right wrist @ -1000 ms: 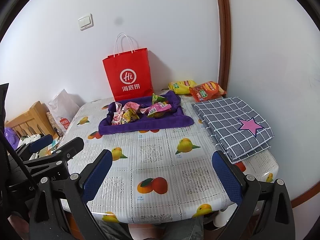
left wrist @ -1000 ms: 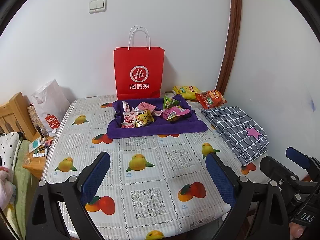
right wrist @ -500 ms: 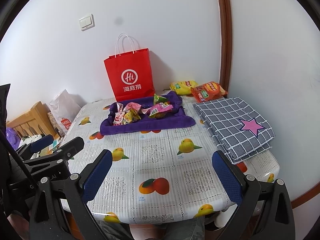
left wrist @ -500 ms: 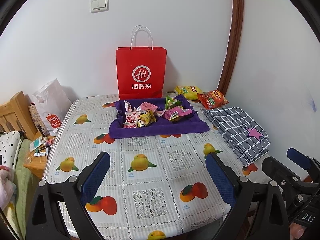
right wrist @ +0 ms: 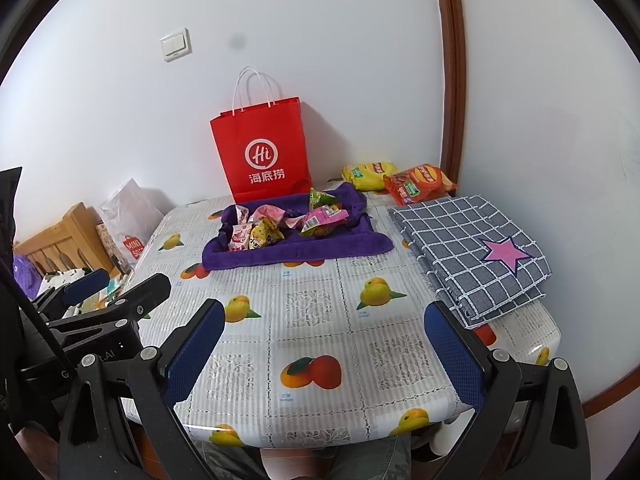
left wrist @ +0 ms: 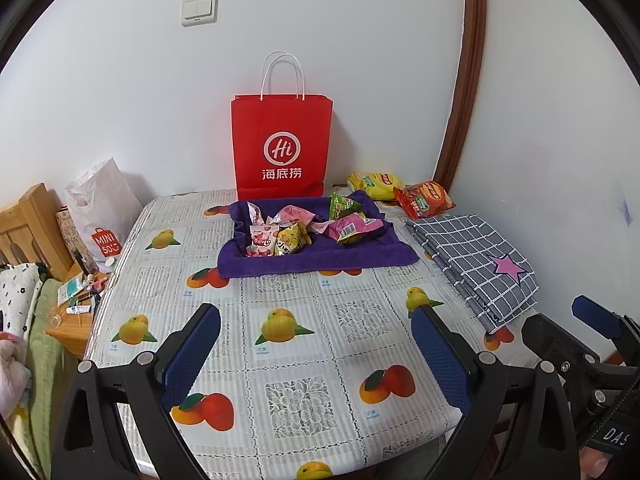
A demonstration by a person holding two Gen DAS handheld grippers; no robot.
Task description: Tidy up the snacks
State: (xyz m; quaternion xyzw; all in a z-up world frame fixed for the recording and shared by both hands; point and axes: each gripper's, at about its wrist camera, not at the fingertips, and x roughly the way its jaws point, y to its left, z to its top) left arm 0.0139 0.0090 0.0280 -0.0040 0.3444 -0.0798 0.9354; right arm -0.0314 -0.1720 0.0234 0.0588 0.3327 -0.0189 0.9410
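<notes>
Several small snack packets [left wrist: 304, 230] [right wrist: 280, 224] lie on a purple towel [left wrist: 320, 260] [right wrist: 304, 252] at the far middle of the table. A yellow chip bag [left wrist: 374, 180] [right wrist: 368, 170] and an orange-red chip bag [left wrist: 426, 198] [right wrist: 420, 182] rest behind it by the wall. A red paper bag [left wrist: 282, 148] [right wrist: 262, 152] stands upright against the wall. My left gripper [left wrist: 316, 344] and right gripper [right wrist: 324, 340] both hover open over the table's near edge, far from the snacks, with nothing between their fingers.
A folded grey checked cloth [left wrist: 476, 260] [right wrist: 476, 248] with a pink star lies on the right side. The table [left wrist: 304, 360] carries a fruit-print cover. A white Miniso bag [left wrist: 100, 208], wooden bed frame and cluttered nightstand [left wrist: 76, 312] sit left of it.
Both views have shifted only slightly; the scene has drifted a little right and down in the frames. Nothing on the table has moved, and both grippers stay open.
</notes>
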